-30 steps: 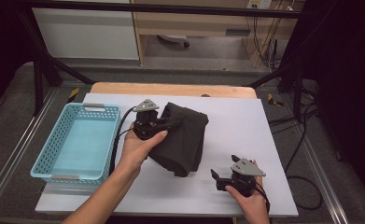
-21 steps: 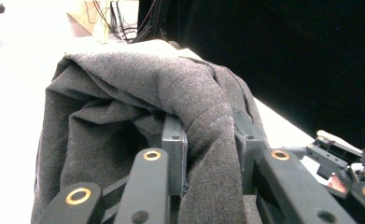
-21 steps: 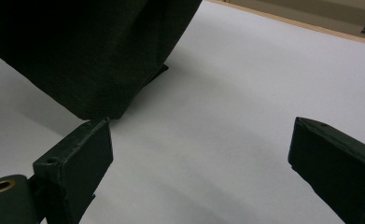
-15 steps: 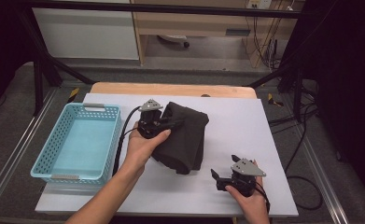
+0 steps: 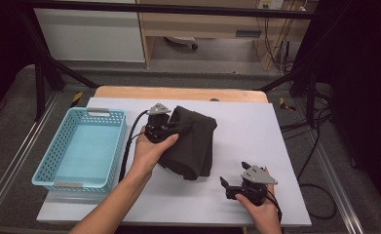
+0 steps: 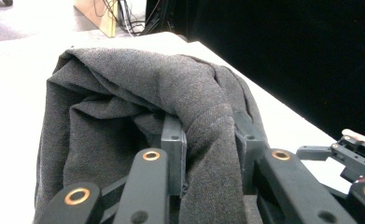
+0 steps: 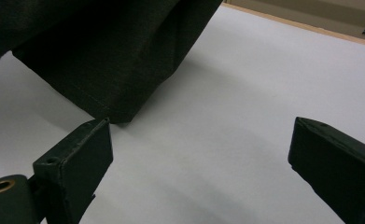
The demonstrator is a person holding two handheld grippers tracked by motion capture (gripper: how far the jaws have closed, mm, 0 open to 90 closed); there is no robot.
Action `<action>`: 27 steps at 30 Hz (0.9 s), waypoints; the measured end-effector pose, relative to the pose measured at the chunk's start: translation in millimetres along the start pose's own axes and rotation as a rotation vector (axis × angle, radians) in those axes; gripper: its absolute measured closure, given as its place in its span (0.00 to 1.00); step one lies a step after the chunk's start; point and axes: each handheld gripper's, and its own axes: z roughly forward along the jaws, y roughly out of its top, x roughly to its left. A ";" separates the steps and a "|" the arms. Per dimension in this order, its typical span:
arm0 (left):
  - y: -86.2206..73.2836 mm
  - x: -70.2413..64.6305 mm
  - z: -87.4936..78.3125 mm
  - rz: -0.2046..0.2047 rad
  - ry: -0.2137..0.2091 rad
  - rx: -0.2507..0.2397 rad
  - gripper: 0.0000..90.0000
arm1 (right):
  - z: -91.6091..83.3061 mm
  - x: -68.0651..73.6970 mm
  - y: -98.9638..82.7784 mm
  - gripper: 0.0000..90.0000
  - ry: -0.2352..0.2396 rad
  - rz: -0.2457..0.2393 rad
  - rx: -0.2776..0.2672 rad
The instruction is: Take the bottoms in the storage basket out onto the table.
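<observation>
My left hand-held gripper (image 5: 171,127) holds the dark folded cloth (image 5: 192,141), and the basket (image 5: 111,146) has nothing in it.

In the left gripper view my two jaws are closed on a thick fold of the dark grey cloth (image 6: 138,107), so this grip is already made. The cloth lies bunched in the middle of the white counter (image 5: 256,131), just beside the light blue basket but not in it. My right hand-held gripper (image 5: 231,186) rests near the front edge of the counter with its jaws wide apart and nothing between them; in its own view a corner of the cloth (image 7: 110,51) is just ahead of one jaw, not touching. I judge that the work is at an early stage: the grasp is done, while the lifting and the placing of the cloth, probably into the basket, are not yet done.
</observation>
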 end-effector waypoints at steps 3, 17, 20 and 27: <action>-0.4 0.9 2.5 -0.005 0.004 0.001 0.78 | 0.3 -0.2 -0.2 0.08 -0.001 -0.002 0.002; -4.0 3.9 14.3 0.005 0.017 0.019 0.77 | -0.4 -0.4 0.3 0.08 -0.002 -0.003 -0.001; -5.1 5.7 16.3 0.008 0.020 0.025 0.77 | -0.8 -0.1 0.7 0.08 0.003 0.001 -0.002; -8.2 8.3 22.8 0.004 0.030 0.037 0.77 | -0.9 0.2 0.7 0.08 0.006 0.000 -0.003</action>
